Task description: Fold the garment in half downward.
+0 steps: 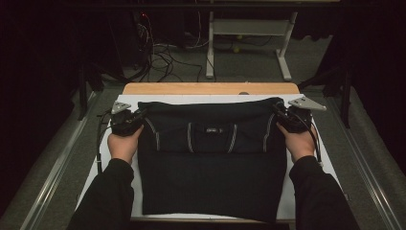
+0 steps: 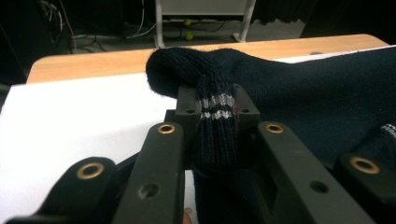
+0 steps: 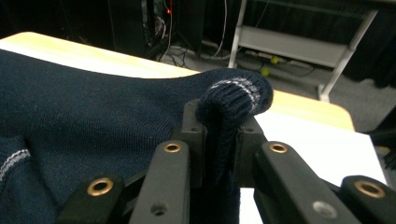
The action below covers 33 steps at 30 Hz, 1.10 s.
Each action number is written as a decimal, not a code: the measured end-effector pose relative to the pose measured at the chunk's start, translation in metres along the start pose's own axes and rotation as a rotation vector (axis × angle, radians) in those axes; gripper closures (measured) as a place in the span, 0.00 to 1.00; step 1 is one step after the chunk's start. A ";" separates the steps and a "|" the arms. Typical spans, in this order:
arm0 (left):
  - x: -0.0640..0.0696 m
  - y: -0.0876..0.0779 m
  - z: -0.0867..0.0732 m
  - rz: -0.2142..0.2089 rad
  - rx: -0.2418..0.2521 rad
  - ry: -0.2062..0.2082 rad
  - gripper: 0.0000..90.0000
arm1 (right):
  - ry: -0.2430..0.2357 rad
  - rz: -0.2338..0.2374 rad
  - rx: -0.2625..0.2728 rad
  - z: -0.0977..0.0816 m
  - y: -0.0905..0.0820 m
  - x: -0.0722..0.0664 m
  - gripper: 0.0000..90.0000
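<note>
Dark sleeves and hands (image 1: 125, 146) come in from the near edge, and between them the navy sweater (image 1: 210, 163) lies on the white worktop (image 1: 306, 143), its far part folded toward the person. Left hand-held gripper (image 1: 136, 120) is clenched on a striped ribbed cuff (image 2: 215, 116) at the fold's corner, with the sweater stretching away to its right. Right hand-held gripper (image 1: 282, 115) grasps the other striped cuff (image 3: 233, 100) at the opposite corner, the cloth lying to its left.
</note>
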<state>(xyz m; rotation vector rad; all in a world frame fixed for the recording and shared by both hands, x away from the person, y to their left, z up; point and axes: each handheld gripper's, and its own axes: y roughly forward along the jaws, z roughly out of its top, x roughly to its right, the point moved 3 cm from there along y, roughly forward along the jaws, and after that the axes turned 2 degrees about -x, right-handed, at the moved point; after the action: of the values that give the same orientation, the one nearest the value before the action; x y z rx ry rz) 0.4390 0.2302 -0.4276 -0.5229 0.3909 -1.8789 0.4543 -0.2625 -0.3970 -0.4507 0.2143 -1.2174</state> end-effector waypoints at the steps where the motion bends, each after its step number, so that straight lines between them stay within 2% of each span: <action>1: -0.001 0.001 -0.002 -0.007 0.000 -0.013 0.83 | 0.006 -0.002 -0.013 0.001 0.004 0.000 0.88; 5: -0.004 0.008 -0.014 0.001 -0.027 -0.029 0.80 | 0.010 -0.008 -0.061 0.000 0.018 0.001 0.85; 7: -0.007 0.010 -0.019 -0.021 -0.053 -0.054 0.68 | 0.060 0.004 -0.094 -0.004 0.023 -0.001 0.72; 8: -0.009 0.011 -0.022 -0.023 -0.096 -0.044 0.59 | 0.074 0.005 -0.119 -0.007 0.025 -0.002 0.63; 9: -0.012 0.011 -0.026 -0.018 -0.117 -0.043 0.51 | 0.082 0.000 -0.132 -0.012 0.025 -0.003 0.56; 10: -0.014 0.009 -0.029 -0.016 -0.127 -0.046 0.44 | 0.090 -0.005 -0.127 -0.015 0.024 -0.003 0.52; 12: -0.016 0.002 -0.038 -0.036 -0.124 -0.059 0.39 | 0.111 -0.016 -0.111 -0.023 0.017 0.000 0.44; 15: -0.006 -0.007 -0.052 -0.071 -0.139 -0.014 0.39 | 0.135 0.013 -0.106 -0.034 0.008 0.001 0.39; 17: 0.005 -0.012 -0.063 -0.099 -0.145 0.014 0.39 | 0.138 0.043 -0.103 -0.044 0.000 -0.002 0.39; 19: 0.013 -0.015 -0.073 -0.138 -0.151 0.011 0.40 | 0.123 0.070 -0.106 -0.052 -0.008 -0.009 0.38; 21: 0.022 -0.014 -0.081 -0.166 -0.193 0.006 0.40 | 0.071 0.108 -0.108 -0.061 -0.016 -0.025 0.38; 22: 0.027 -0.013 -0.082 -0.173 -0.209 0.022 0.40 | 0.045 0.127 -0.124 -0.067 -0.019 -0.033 0.38; 23: 0.034 -0.012 -0.084 -0.167 -0.226 0.064 0.40 | 0.030 0.146 -0.144 -0.073 -0.020 -0.041 0.38; 24: 0.037 -0.011 -0.084 -0.160 -0.234 0.081 0.40 | 0.020 0.155 -0.157 -0.079 -0.021 -0.048 0.40; 25: 0.041 -0.009 -0.085 -0.169 -0.242 0.087 0.40 | 0.016 0.151 -0.161 -0.082 -0.022 -0.051 0.41; 29: 0.047 -0.005 -0.087 -0.170 -0.246 0.082 0.40 | 0.018 0.139 -0.167 -0.092 -0.023 -0.050 0.44; 33: 0.045 -0.001 -0.091 -0.162 -0.261 0.069 0.42 | 0.036 0.134 -0.178 -0.097 -0.020 -0.046 0.46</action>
<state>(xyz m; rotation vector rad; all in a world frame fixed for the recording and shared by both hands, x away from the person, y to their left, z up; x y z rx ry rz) 0.3762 0.1906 -0.4965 -0.6818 0.6622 -2.0184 0.3829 -0.2458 -0.4785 -0.5604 0.3802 -1.0800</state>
